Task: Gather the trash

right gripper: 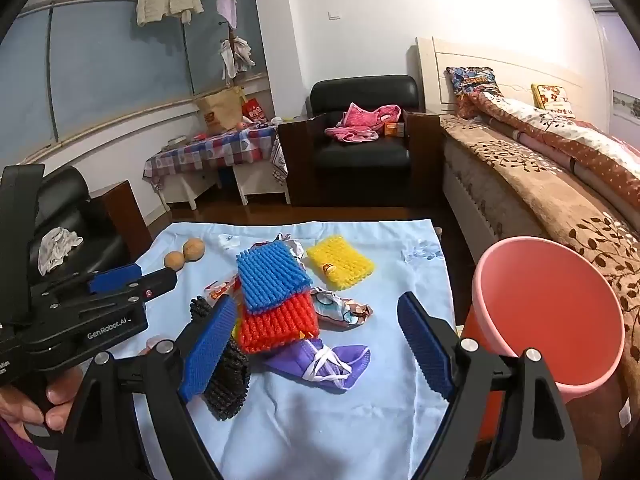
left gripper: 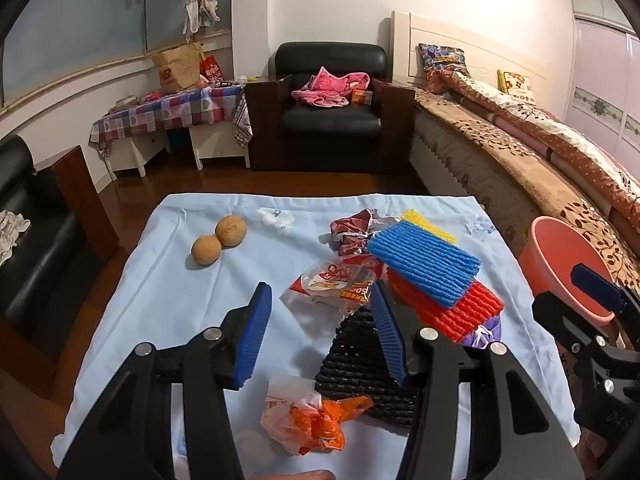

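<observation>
Both tongs, left [left gripper: 320, 332] and right [right gripper: 316, 360], gape empty. Risk: overlapping foam nets [right gripper: 272, 280] drag neighbours off table [right gripper: 420, 248], missing pink bin [right gripper: 560, 312].

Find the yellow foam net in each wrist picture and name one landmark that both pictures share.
Left wrist: the yellow foam net lies far on the blue cloth, right of centre, mostly hidden behind the blue foam net.
Right wrist: the yellow foam net lies in full view near the centre, just right of the blue foam net.
Shared landmark: the pink bucket at the table's right edge.
</observation>
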The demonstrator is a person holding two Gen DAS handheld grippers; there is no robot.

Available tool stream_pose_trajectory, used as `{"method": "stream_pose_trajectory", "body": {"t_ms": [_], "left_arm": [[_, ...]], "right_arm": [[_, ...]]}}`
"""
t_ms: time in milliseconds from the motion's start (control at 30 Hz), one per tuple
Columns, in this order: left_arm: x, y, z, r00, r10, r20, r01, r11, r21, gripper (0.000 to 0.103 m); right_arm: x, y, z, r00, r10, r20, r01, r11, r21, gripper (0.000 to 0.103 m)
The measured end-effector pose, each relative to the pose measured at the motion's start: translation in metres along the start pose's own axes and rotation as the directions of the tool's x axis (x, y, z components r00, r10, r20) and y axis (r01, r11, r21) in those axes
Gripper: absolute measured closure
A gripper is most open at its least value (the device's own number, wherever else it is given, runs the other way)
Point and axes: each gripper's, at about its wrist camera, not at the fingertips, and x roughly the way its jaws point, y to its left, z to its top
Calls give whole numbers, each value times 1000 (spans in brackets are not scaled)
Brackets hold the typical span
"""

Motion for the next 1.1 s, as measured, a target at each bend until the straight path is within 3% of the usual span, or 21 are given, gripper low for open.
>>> {"method": "stream_pose_trajectory", "body": {"t_ms": [1100], "left_arm": [[-4, -1, 3, 1000, -19, -1, 19, 1000, -18, 51]], "right_arm": [[-6, -6, 0, 999, -34, 24, 33, 999, 17, 21]]}}
